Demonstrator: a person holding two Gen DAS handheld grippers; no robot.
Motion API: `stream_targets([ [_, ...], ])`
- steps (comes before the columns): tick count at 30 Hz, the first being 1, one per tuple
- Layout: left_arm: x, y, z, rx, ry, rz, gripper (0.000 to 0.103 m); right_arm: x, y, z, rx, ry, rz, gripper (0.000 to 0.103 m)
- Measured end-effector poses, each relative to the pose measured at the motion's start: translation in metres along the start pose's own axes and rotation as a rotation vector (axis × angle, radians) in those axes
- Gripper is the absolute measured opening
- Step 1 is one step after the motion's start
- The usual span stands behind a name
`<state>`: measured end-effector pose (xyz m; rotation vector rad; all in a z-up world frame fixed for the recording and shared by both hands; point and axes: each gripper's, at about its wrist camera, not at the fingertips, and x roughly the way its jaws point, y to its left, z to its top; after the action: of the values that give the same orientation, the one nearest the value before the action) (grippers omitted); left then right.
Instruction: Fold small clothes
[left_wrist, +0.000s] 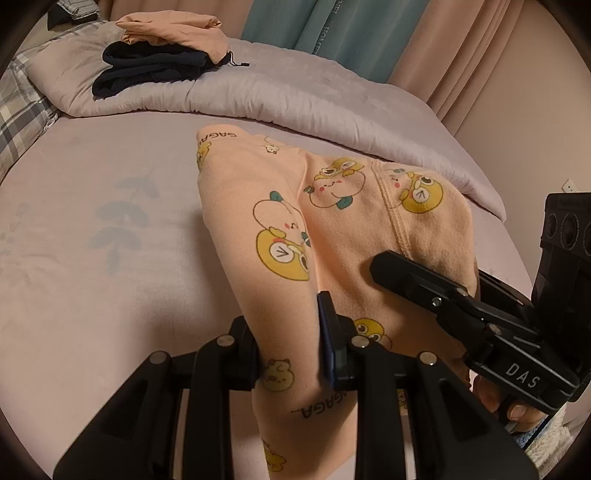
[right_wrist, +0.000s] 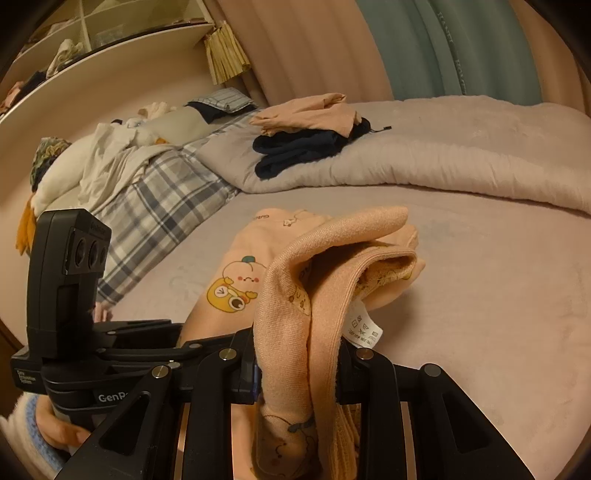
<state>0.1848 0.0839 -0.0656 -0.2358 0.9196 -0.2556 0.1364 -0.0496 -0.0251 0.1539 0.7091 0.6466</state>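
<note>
A small peach garment (left_wrist: 332, 229) printed with yellow cartoon animals drapes over the pink bed sheet (left_wrist: 92, 258). My left gripper (left_wrist: 291, 354) is shut on a bunched leg of it. From the right, my right gripper (left_wrist: 436, 284) reaches in along the ribbed waistband. In the right wrist view, my right gripper (right_wrist: 299, 369) is shut on the folded waistband of the peach garment (right_wrist: 332, 280), and a white care label (right_wrist: 364, 326) hangs out beside it. My left gripper's body (right_wrist: 74, 295) stands at the left, with a hand below it.
A folded peach garment (left_wrist: 173, 29) lies on a folded dark navy one (left_wrist: 147, 70) on the rolled grey duvet (left_wrist: 295, 96) at the back. Plaid bedding (right_wrist: 159, 218) and white clothes (right_wrist: 110, 166) sit left. Curtains (right_wrist: 424, 48) hang behind, and a shelf (right_wrist: 92, 33) is upper left.
</note>
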Motion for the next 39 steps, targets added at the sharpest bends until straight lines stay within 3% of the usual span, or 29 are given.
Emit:
stream_targets([
  [14, 0.025, 0.009, 0.003, -0.016, 0.035, 0.025, 0.026, 0.022, -0.017, -0.002, 0.049, 0.024, 0.012, 0.029],
  [23, 0.068, 0.038, -0.007, -0.088, 0.188, 0.021, 0.027, 0.064, -0.048, -0.023, 0.195, 0.196, 0.004, 0.029],
  [34, 0.064, 0.049, -0.014, -0.114, 0.179, 0.032, 0.04, 0.063, -0.092, -0.042, 0.419, 0.235, 0.036, 0.038],
  [39, 0.058, 0.053, -0.02, -0.113, 0.17, 0.059, 0.046, 0.055, -0.091, -0.042, 0.42, 0.228, 0.003, 0.044],
])
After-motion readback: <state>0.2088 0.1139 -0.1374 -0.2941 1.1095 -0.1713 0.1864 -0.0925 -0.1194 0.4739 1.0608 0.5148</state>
